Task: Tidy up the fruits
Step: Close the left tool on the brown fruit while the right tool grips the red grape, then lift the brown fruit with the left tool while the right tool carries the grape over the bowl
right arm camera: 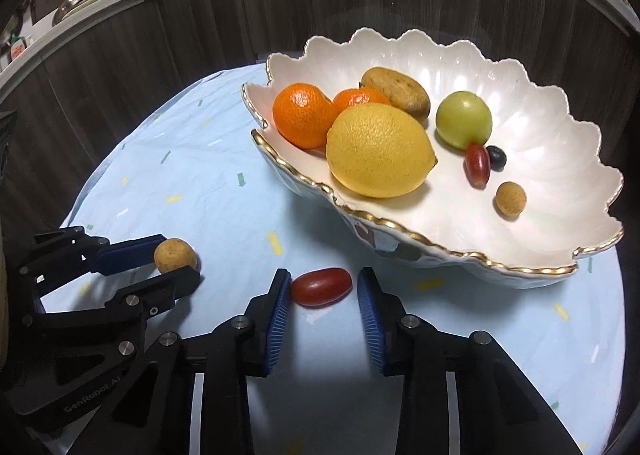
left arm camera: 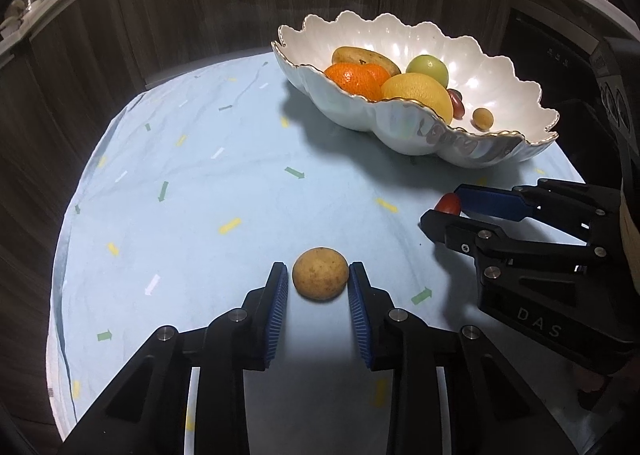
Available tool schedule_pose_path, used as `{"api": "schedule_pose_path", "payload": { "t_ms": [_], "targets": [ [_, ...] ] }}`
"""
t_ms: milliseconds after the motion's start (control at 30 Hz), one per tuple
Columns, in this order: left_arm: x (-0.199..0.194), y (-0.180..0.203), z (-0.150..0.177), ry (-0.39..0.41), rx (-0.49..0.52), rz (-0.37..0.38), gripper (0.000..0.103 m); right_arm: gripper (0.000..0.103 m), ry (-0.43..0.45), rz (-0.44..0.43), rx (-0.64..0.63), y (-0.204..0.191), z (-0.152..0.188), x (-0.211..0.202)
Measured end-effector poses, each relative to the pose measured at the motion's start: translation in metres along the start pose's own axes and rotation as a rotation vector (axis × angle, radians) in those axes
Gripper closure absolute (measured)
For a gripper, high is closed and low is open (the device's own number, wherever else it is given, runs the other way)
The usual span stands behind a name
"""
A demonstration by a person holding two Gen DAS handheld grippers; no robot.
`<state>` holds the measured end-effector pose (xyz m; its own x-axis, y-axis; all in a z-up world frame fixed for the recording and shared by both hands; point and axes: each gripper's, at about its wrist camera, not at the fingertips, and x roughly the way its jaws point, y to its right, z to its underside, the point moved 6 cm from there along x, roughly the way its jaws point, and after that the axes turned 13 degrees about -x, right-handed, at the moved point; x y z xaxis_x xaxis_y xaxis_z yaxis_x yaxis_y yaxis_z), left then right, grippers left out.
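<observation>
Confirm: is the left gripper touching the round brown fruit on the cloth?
Touching. The right wrist view shows the left gripper closed against both sides of the brown fruit, with no gap visible.

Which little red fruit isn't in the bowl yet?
The red fruit lying on the blue cloth, between the right hand-held gripper fingers. The other red fruit already lies inside the bowl.
</observation>
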<state>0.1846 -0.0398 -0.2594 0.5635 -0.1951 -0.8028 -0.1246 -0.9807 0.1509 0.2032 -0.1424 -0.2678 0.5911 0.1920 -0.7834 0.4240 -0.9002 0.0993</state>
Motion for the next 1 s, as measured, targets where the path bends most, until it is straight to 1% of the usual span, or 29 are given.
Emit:
{"api": "schedule_pose_path", "payload": {
  "t_ms": [67,300,467,733,1000],
  "targets": [
    [0.000,0.000,0.000,0.000,0.001,0.005,0.075,0.072,0.002,-0.001,0.000,0.000,0.000,0.000],
    [-0.001,0.000,-0.002,0.008,-0.002,0.001,0.075,0.073,0.001,-0.004,0.000,-0.001,0.001,0.000],
    [-0.007,0.000,-0.005,0.020,-0.002,-0.001,0.076,0.073,0.006,-0.007,-0.002,-0.004,0.001,-0.007],
    [-0.027,0.005,-0.009,0.052,0.007,0.000,0.076,0.073,0.037,0.002,-0.002,-0.007,-0.002,-0.029],
    [-0.052,0.014,-0.015,0.093,0.020,0.001,0.076,0.073,0.078,0.021,0.000,-0.007,-0.003,-0.060]
  ]
}}
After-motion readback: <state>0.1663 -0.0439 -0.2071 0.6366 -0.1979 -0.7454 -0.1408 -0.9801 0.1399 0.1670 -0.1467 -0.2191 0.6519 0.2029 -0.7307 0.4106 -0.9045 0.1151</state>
